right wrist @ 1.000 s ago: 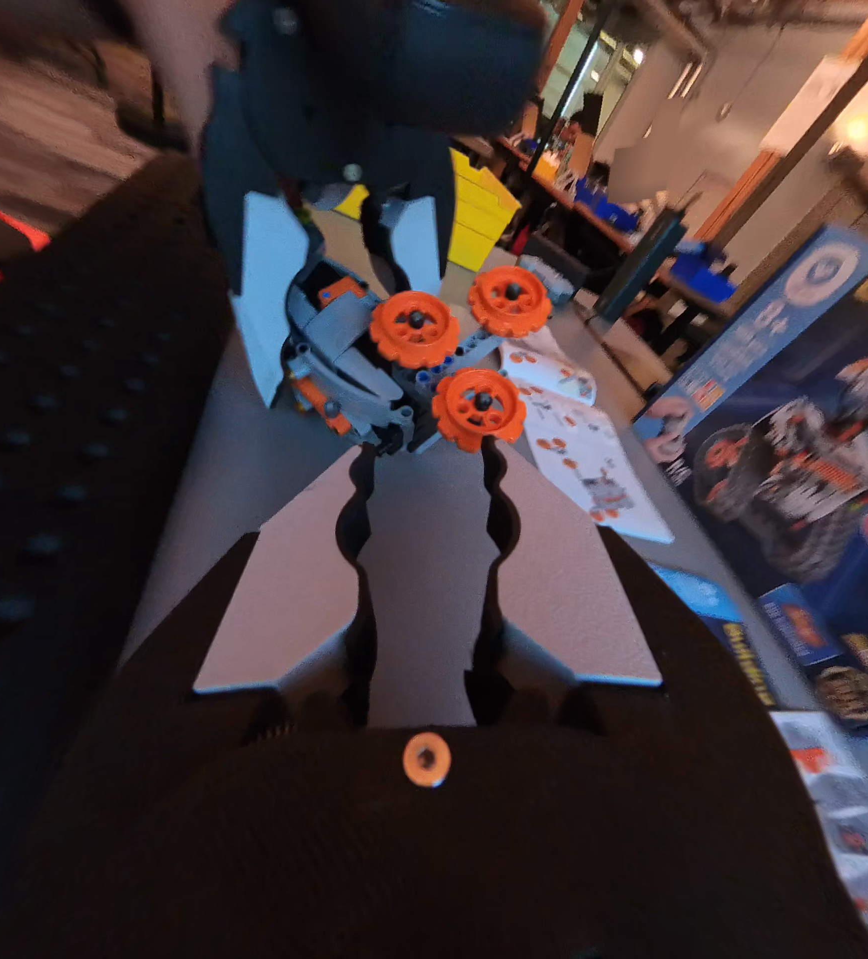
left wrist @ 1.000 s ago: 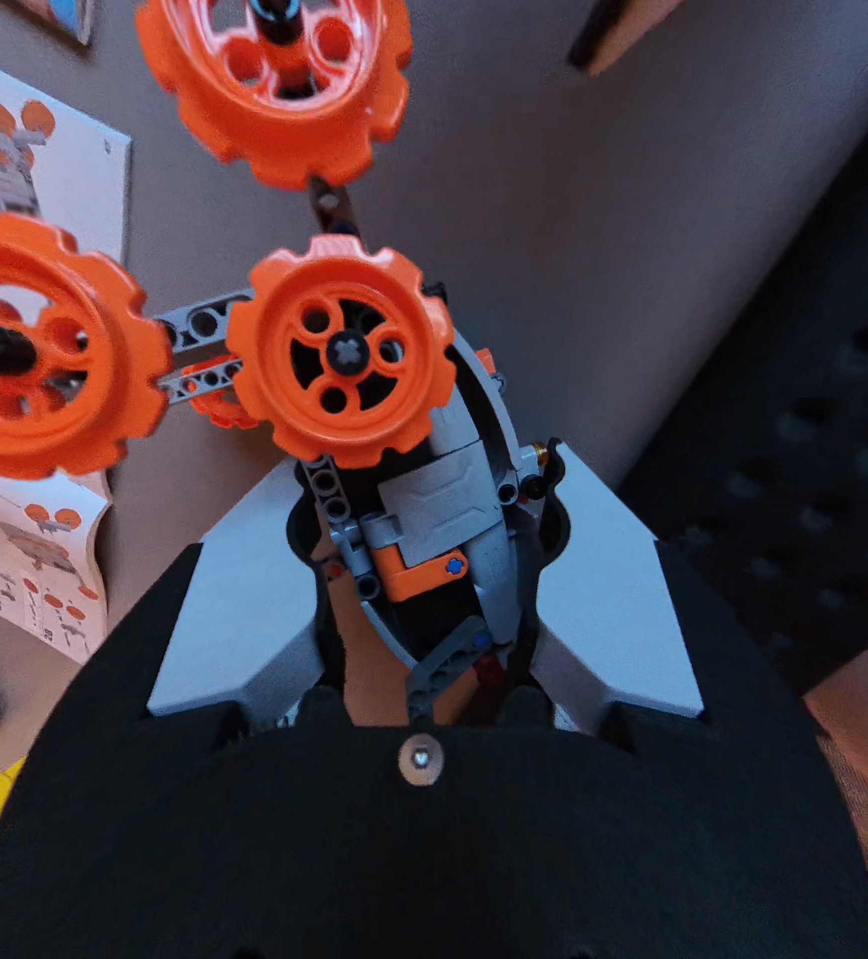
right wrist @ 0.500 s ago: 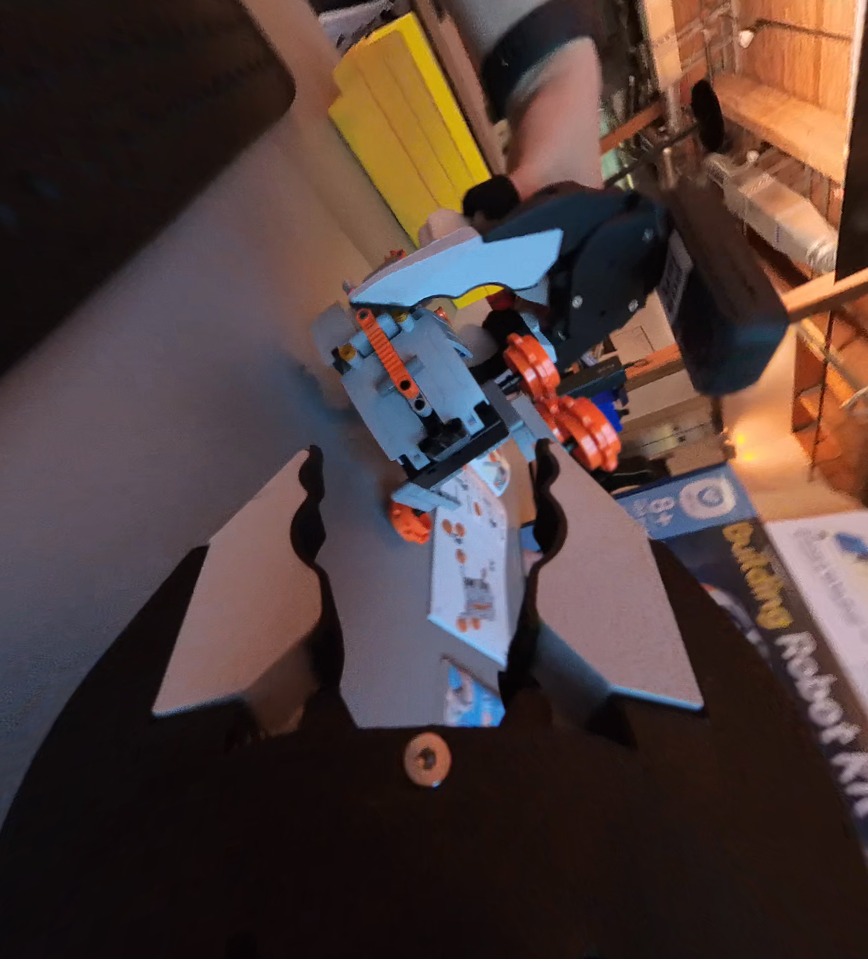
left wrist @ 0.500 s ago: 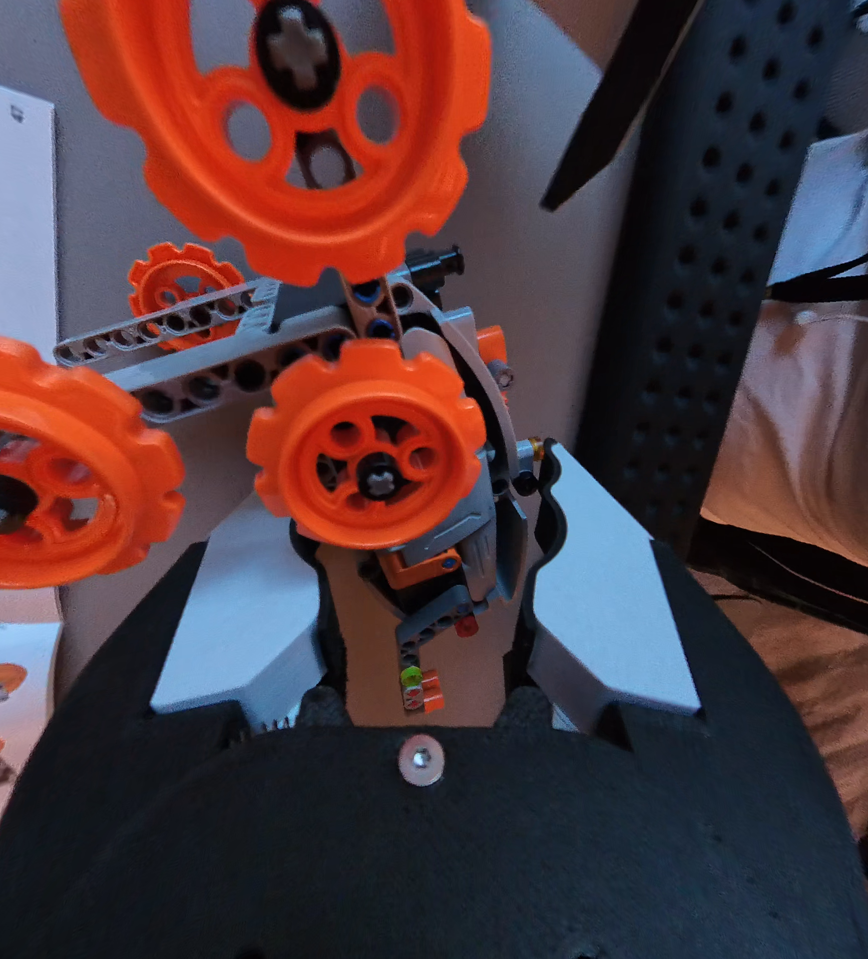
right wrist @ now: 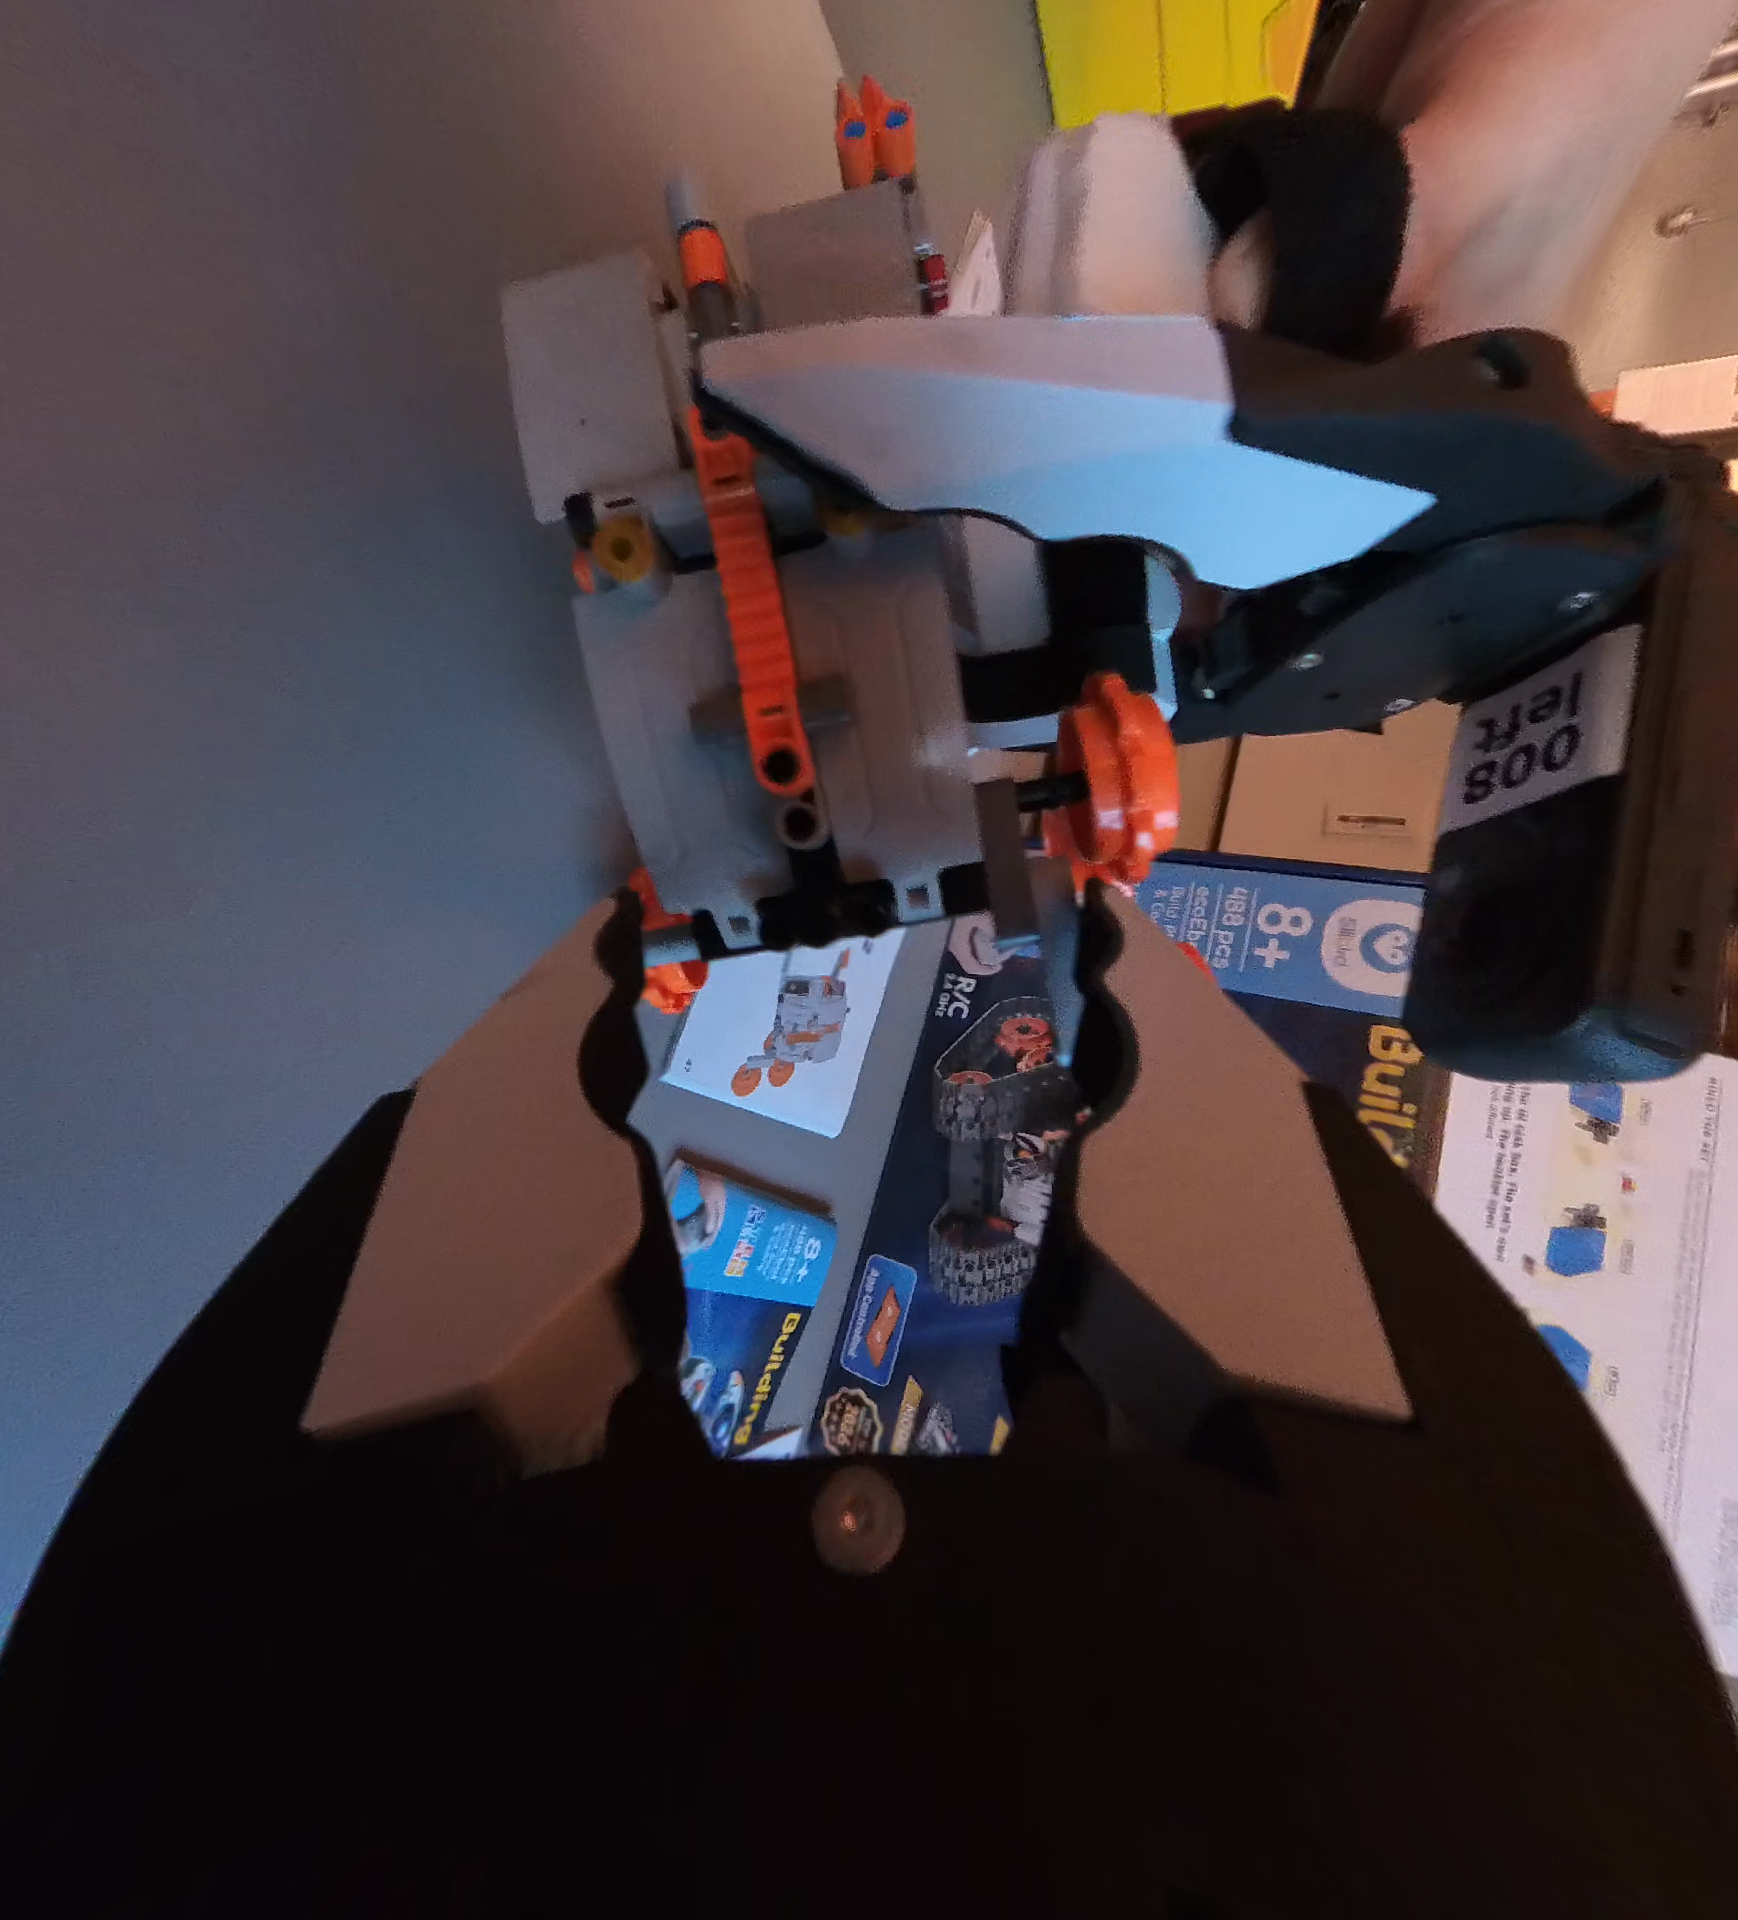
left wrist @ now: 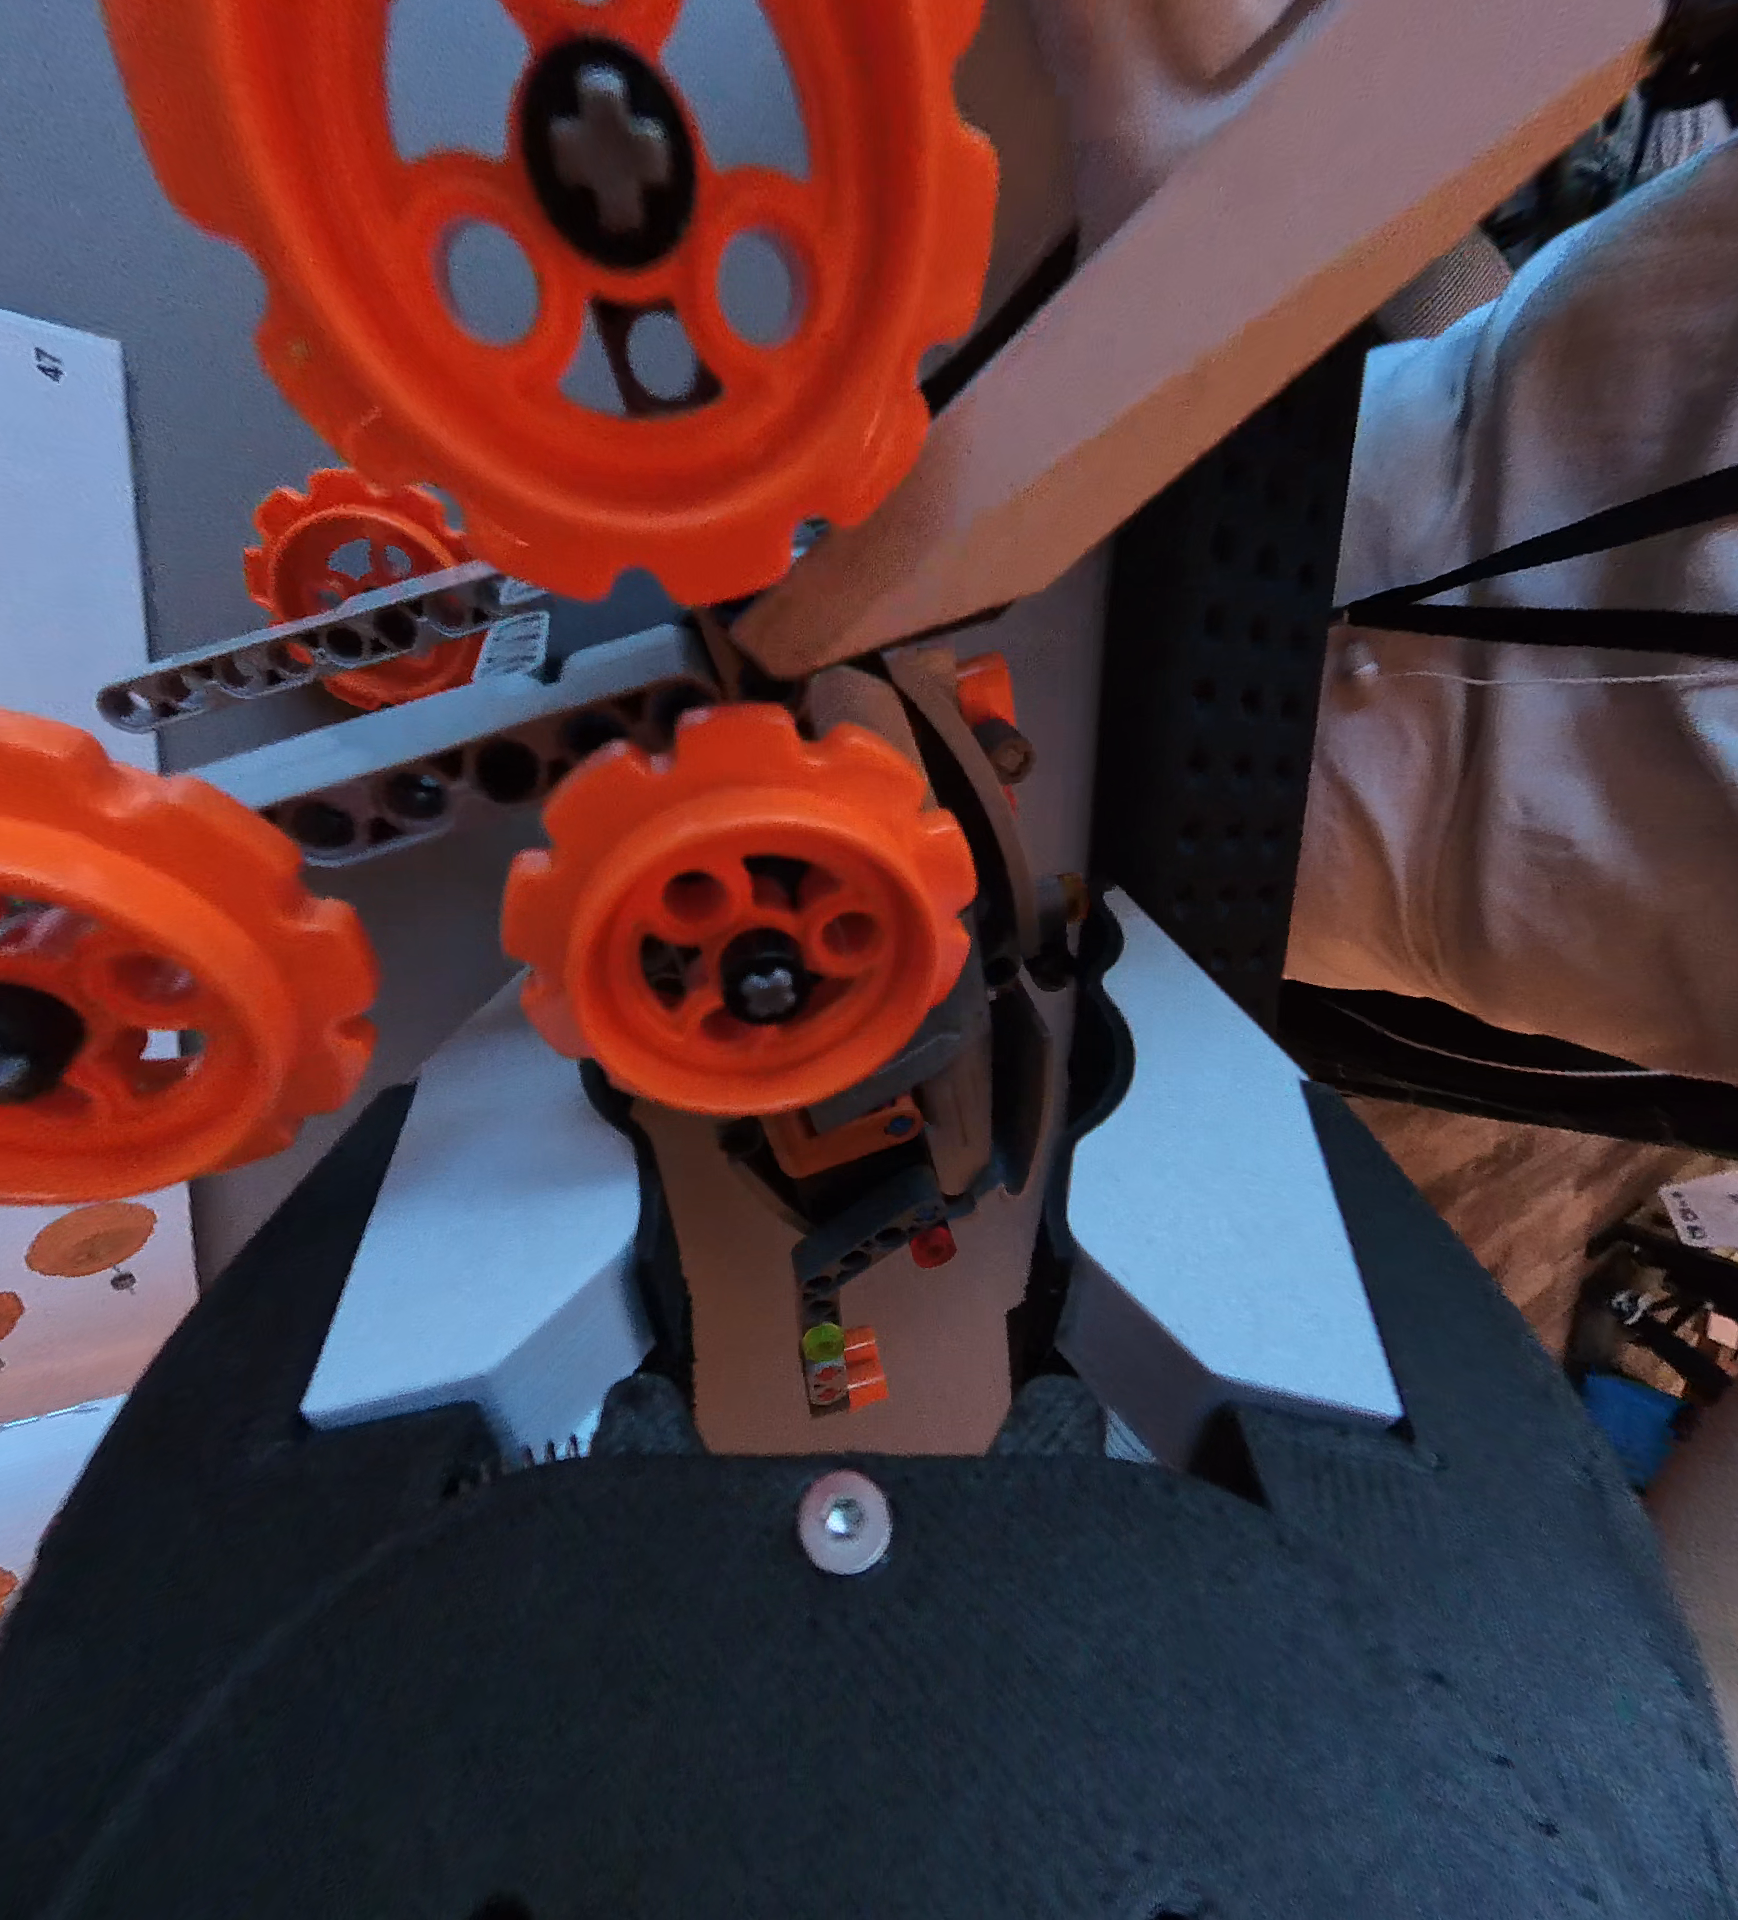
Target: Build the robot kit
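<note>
My left gripper [left wrist: 823, 997] is shut on a grey and orange brick-built vehicle model [left wrist: 875, 1143] and holds it above the grey table. Several orange toothed wheels [left wrist: 751, 935] on grey beams stick out ahead of it. In the right wrist view the same model [right wrist: 823, 727] hangs from the left gripper's fingers [right wrist: 1000, 447]. My right gripper [right wrist: 860, 914] is open, and its fingertips straddle the model's lower black edge. One of its fingers [left wrist: 1104, 364] comes in from the upper right in the left wrist view and touches the model by the large wheel [left wrist: 553, 291].
White instruction pages [left wrist: 3, 623] lie on the table at left. A dark blue toy box [right wrist: 1000, 1143] and a printed sheet [right wrist: 1623, 1351] lie below the model. A black perforated mat [left wrist: 1218, 727] and a person's light clothing [left wrist: 1571, 727] are at right. One gripper's finger ends stand about 6 centimeters off the other's.
The left gripper has turned the model and kept its hold. The right gripper has opened wider and moved up to the model, and its finger now touches it.
</note>
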{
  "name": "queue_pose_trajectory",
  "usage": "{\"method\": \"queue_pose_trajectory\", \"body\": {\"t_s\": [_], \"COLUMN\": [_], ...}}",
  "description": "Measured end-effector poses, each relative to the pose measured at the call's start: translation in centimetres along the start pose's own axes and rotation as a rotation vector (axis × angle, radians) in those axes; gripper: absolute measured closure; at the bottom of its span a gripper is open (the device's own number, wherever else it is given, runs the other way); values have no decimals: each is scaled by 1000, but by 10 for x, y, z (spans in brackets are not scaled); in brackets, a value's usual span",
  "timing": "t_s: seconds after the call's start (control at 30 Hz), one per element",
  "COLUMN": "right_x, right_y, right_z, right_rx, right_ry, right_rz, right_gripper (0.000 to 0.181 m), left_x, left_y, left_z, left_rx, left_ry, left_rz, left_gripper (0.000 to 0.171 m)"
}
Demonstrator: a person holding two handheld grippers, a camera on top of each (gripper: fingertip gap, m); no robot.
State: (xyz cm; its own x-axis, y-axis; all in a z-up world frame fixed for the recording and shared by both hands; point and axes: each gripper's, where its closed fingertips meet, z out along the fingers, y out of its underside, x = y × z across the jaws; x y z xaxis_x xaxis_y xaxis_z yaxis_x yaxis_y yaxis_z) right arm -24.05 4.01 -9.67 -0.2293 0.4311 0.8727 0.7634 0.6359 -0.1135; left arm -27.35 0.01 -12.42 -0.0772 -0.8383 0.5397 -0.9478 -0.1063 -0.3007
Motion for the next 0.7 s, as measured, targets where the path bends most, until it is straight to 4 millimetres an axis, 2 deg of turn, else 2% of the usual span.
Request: {"method": "queue_pose_trajectory", "body": {"t_s": [0.07,0.13,0.17,0.3,0.37,0.43,0.5,0.57,0.63,0.7], "right_x": [-6,-3,2,0,-4,-15,-35,-41,-39,-37], "right_y": [1,3,2,4,0,-14,-40,-57,-58,-47], "right_z": [3,5,5,2,-4,-19,-39,-61,-75,-77], "right_rx": [-21,-63,-72,-84,-53,12,164,300,378,411], "right_ry": [-9,30,64,87,92,52,-23,-14,50,106], "right_rz": [-37,-111,-131,-84,-2,137,294,442,544,645], "right_gripper": [86,92,102,102,102,100,100,101,105,108], "left_x": [0,0,0,1,3,4,1,-4,0,1], "left_y": [0,0,0,-2,-2,4,22,45,57,66], "left_z": [0,1,2,3,4,6,9,12,12,12], "left_rx": [-8,-31,-45,-57,-59,-97,-175,-239,-226,-209], "left_ry": [7,-4,-11,-21,-37,-106,-224,-337,-393,-435], "left_rz": [4,21,25,15,18,38,41,56,75,71], "left_gripper": [90,90,90,90,90,90,91,91,91,91]}}
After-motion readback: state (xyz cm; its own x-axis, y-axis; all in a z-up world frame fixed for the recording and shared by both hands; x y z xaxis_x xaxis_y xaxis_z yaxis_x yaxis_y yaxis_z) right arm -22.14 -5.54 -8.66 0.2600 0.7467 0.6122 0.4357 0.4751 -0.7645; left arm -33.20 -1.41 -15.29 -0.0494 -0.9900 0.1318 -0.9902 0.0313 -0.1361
